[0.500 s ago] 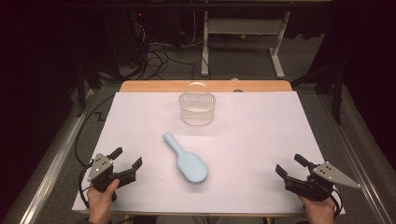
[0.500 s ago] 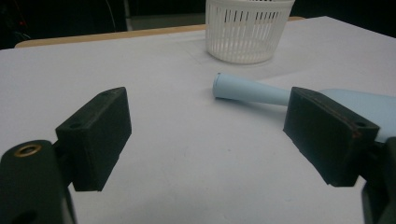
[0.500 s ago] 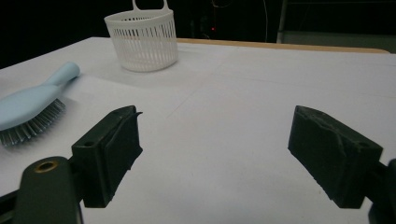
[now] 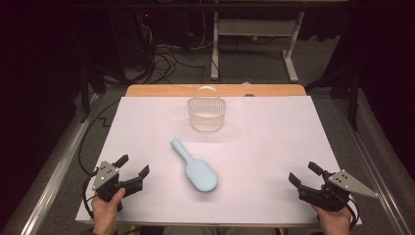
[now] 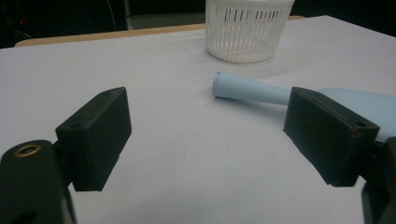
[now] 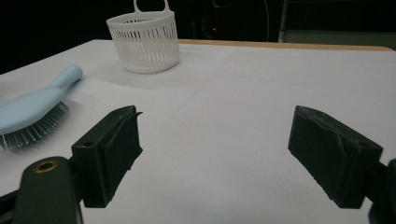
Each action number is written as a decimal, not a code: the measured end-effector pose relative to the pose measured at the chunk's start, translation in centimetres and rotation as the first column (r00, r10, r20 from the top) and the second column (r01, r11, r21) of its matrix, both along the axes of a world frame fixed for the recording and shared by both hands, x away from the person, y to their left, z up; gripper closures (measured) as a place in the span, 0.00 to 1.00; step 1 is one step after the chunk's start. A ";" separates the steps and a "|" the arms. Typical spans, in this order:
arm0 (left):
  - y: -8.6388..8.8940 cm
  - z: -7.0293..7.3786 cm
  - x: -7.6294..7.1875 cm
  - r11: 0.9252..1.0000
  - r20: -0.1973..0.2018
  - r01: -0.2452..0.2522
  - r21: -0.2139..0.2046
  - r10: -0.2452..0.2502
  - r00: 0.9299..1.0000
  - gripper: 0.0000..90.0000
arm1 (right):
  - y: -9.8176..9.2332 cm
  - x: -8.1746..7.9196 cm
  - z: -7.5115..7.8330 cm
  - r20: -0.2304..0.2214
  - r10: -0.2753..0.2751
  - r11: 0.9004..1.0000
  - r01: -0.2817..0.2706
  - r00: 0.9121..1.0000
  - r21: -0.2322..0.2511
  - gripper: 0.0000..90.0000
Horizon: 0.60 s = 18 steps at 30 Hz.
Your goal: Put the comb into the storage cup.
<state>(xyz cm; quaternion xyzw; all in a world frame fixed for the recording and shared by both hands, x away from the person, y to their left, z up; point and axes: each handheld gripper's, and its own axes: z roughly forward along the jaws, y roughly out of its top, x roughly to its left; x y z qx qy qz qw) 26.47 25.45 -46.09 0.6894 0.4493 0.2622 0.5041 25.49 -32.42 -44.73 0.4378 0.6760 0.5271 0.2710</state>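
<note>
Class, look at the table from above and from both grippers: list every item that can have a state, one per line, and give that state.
Hairbrush: lying flat on the white table cover, bristles down, handle pointing toward the basket, untouched.
Basket: upright, handle raised, standing apart from the hairbrush; looks empty.
Left gripper: open, holding nothing, near the table's front left corner.
Right gripper: open, holding nothing, near the front right corner.

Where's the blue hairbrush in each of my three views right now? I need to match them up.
High view: the blue hairbrush lies mid-table, handle toward the white basket.
Left gripper view: at right, its handle pointing left, the head partly behind the right jaw.
Right gripper view: at the left edge, bristles down.
Shared landmark: the basket, beyond the brush in all three views.
</note>
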 end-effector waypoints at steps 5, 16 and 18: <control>0.0 0.0 0.0 1.000 0.002 0.000 -0.002 0.000 1.000 0.18 | 0.1 0.0 0.0 0.003 0.004 1.000 -0.004 1.000 -0.002 0.19; -0.1 0.0 0.0 1.000 0.005 0.001 -0.001 -0.001 1.000 0.18 | 0.0 -0.1 0.0 0.001 0.000 1.000 0.000 1.000 0.003 0.19; -0.2 0.1 0.1 1.000 0.007 0.002 0.004 -0.002 1.000 0.18 | 0.0 -0.1 0.0 -0.001 -0.001 1.000 0.001 1.000 0.006 0.19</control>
